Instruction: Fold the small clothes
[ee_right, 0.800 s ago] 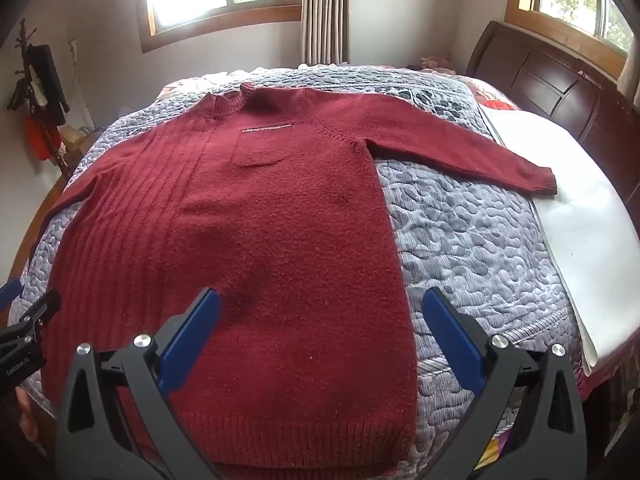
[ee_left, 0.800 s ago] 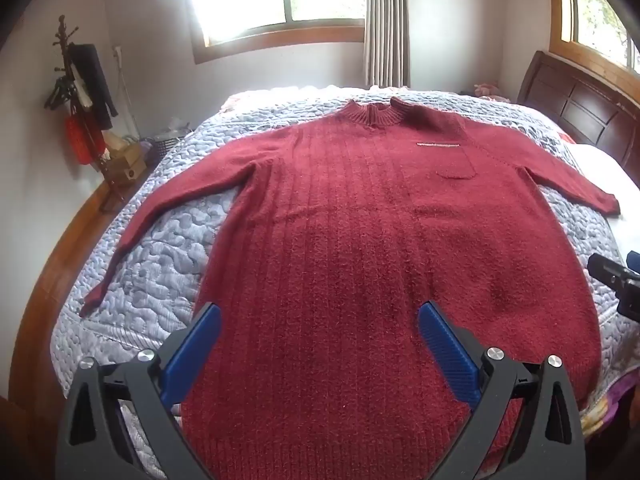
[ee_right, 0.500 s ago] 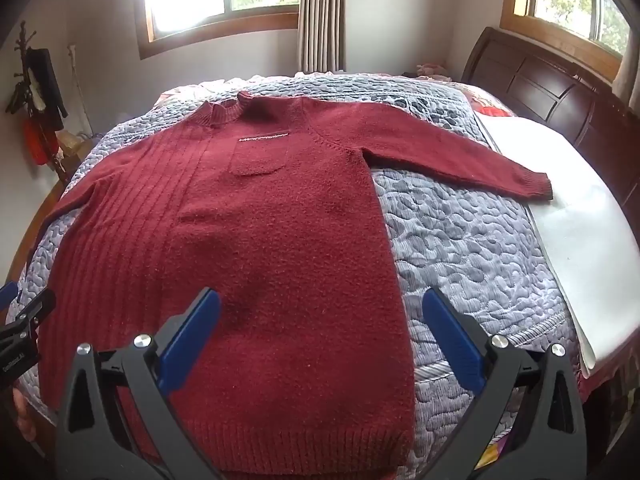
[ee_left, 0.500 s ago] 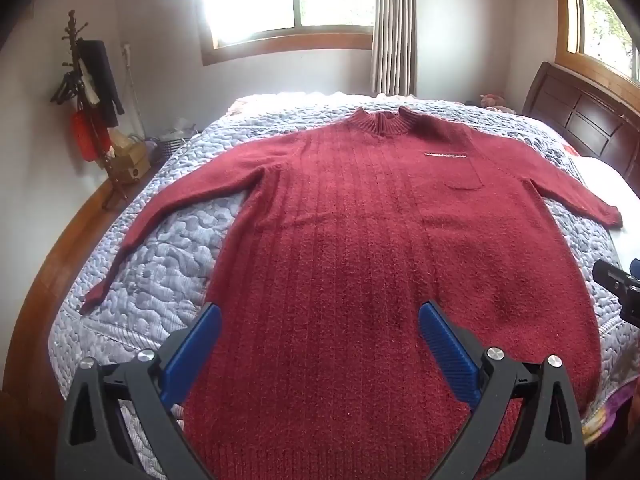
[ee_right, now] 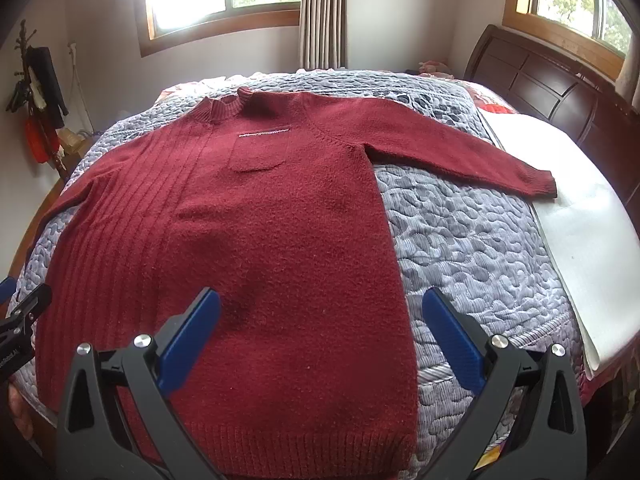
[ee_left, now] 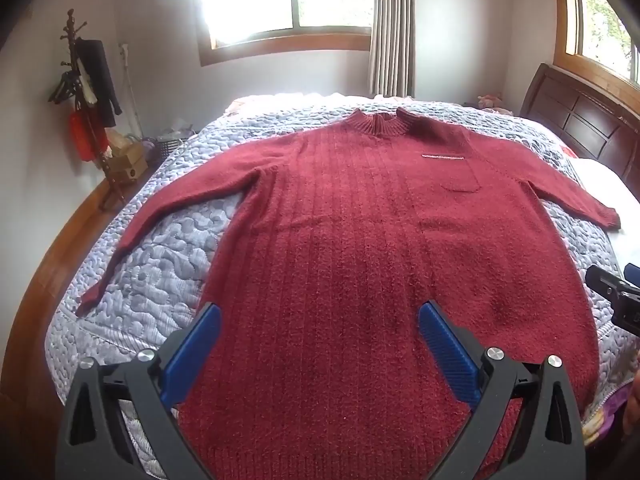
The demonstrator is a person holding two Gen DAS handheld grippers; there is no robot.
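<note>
Red sweater point(ee_right: 256, 240) lies flat on quilted bedspread point(ee_right: 472, 248), white sheet point(ee_right: 576, 216) alongside.

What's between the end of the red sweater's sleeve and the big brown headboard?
In the right wrist view, a white sheet lies between the sweater sleeve's cuff and the headboard; the cuff reaches its edge.
</note>
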